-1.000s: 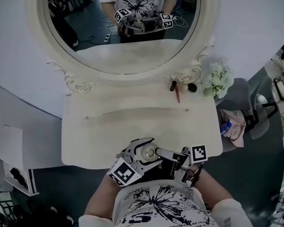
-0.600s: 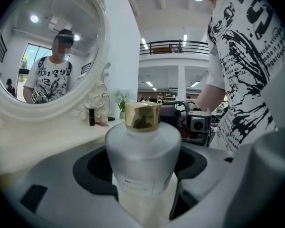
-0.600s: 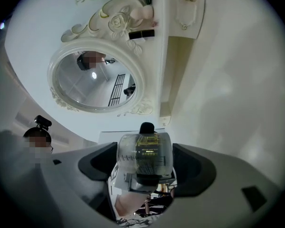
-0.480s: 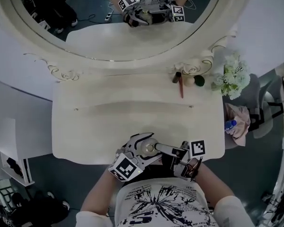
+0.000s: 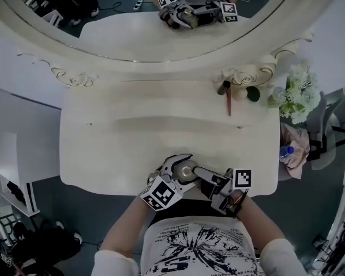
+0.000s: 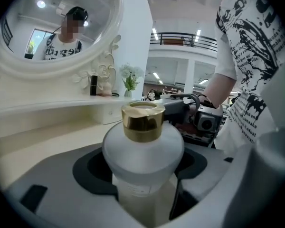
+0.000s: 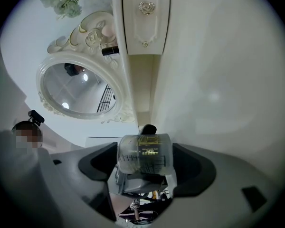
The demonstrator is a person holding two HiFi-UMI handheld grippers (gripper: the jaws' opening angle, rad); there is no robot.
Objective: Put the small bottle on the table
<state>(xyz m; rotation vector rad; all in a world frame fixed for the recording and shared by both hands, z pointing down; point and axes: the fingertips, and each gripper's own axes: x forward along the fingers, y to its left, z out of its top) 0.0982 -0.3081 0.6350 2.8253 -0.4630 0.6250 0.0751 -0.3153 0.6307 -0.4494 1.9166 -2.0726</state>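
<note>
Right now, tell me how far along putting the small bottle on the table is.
Done: the bottle is over the near edge of the table. In hand: the left gripper clamps it, and the right gripper grips its clear end too. Left: set it down and open both.

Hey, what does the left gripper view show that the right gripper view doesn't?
Only the left gripper view: the small bottle, frosted white with its gold cap, upright in the left claw.
Only the right gripper view: a clear cylinder held in the right claw. I can't tell whether it belongs to the bottle.
Both: the oval mirror and the white flowers on the dressing table.
</note>
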